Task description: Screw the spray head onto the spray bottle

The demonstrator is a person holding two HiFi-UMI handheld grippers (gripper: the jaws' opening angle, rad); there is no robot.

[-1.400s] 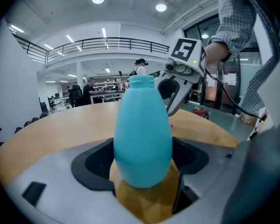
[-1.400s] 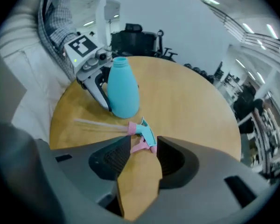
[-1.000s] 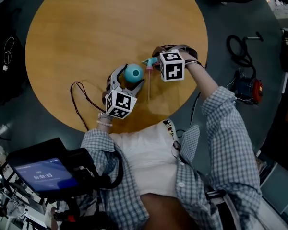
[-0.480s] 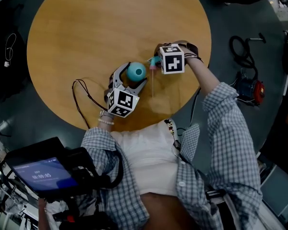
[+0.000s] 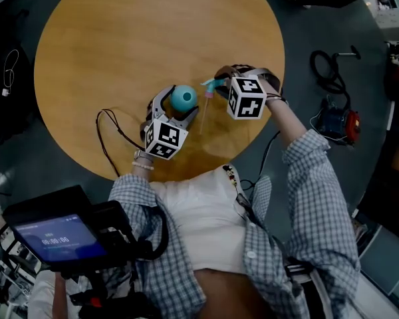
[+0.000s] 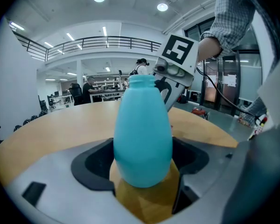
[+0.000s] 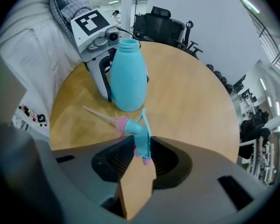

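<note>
On the round wooden worktop (image 5: 153,32), the left gripper's (image 6: 142,171) jaws clamp the upright turquoise plastic spray bottle (image 6: 142,134). The right gripper's (image 7: 142,160) jaws, having just closed further, pinch the pink-and-turquoise spray head (image 7: 141,134) beside it, not yet inserted.

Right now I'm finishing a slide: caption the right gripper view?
Right gripper, jaws just closing on the spray head, beside the upright bottle.

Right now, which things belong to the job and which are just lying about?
In the job: spray bottle, in the left gripper; spray head, in the right gripper, whose jaws have just been closing on it.
Lying about: black cable on the table; coiled hose and red-and-blue machine on the floor.
</note>
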